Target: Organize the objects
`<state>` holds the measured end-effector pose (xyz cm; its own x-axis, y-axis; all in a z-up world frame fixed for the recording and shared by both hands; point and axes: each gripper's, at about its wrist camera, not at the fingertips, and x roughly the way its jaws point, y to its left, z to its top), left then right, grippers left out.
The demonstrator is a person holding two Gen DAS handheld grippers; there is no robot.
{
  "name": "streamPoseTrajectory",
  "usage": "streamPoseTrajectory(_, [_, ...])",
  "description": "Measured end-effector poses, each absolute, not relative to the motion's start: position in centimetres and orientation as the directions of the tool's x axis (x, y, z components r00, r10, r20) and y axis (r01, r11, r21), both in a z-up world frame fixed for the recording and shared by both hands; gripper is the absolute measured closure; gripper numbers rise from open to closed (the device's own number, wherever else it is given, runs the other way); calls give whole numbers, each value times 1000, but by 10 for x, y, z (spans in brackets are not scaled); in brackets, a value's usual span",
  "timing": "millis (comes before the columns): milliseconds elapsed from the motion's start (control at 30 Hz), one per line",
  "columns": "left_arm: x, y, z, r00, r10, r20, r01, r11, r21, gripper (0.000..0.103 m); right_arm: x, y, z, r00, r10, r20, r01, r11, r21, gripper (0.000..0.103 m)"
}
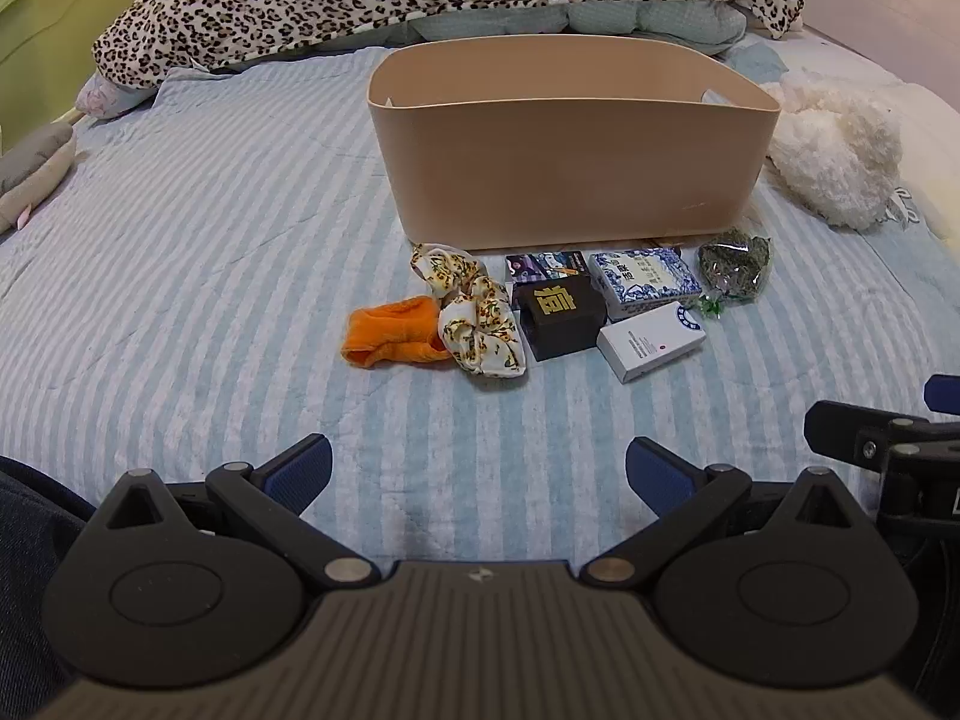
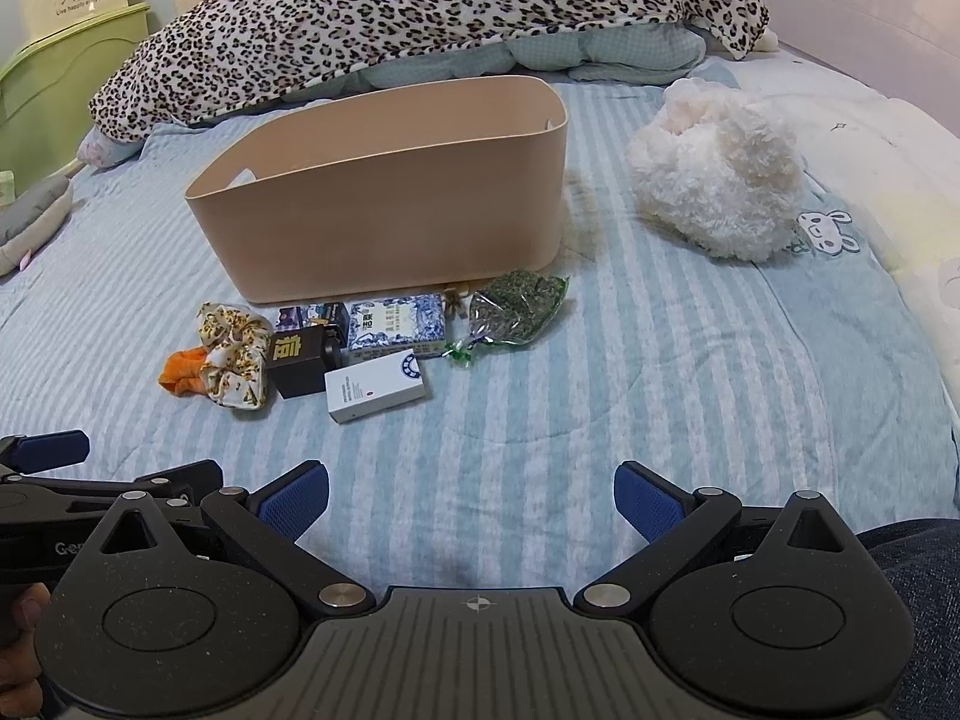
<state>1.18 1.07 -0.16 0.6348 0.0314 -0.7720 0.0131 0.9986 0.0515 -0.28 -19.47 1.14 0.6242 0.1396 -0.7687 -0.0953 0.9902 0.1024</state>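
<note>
From my seat behind the two wrist cameras, I start at the far left with the orange cloth [image 1: 390,333], which lies crumpled on the striped bedspread [image 1: 180,300] and touches the floral scrunchie [image 1: 474,312] just to its right. Next comes the black box [image 1: 561,315] with a gold character on its lid, touching the scrunchie on one side, and behind it a dark printed card box [image 1: 546,264] lies flat against the foot of the tan bin [image 1: 570,168]. Further right sits the blue-and-white patterned box [image 1: 645,282], and in front of it the white box [image 1: 651,342] lies tilted, its near corner pointing toward me. At the right end of the row is the clear bag of dried green herbs [image 1: 735,267], near the bin's corner. The bin stands upright behind the whole row; I cannot tell what, if anything, is inside it. Off to the right of the bin lies a fluffy white plush [image 2: 717,174], well apart from the small items, and a leopard-print blanket [image 2: 420,18] is heaped across the back of the bed. My left gripper [image 1: 479,471] hovers low over the bedspread, short of the row, its blue pads spread wide with nothing between them. My right gripper [image 2: 471,495] sits just beside it, likewise spread wide and holding nothing, aimed at bare bedspread to the right of the white box.
</note>
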Motion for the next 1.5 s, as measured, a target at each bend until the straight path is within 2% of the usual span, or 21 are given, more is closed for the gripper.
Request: streamPoseTrajectory(1500, [32, 25, -11, 621, 45, -783, -23, 999, 38, 0, 14, -187, -5, 600, 145, -787, -101, 989, 105, 0])
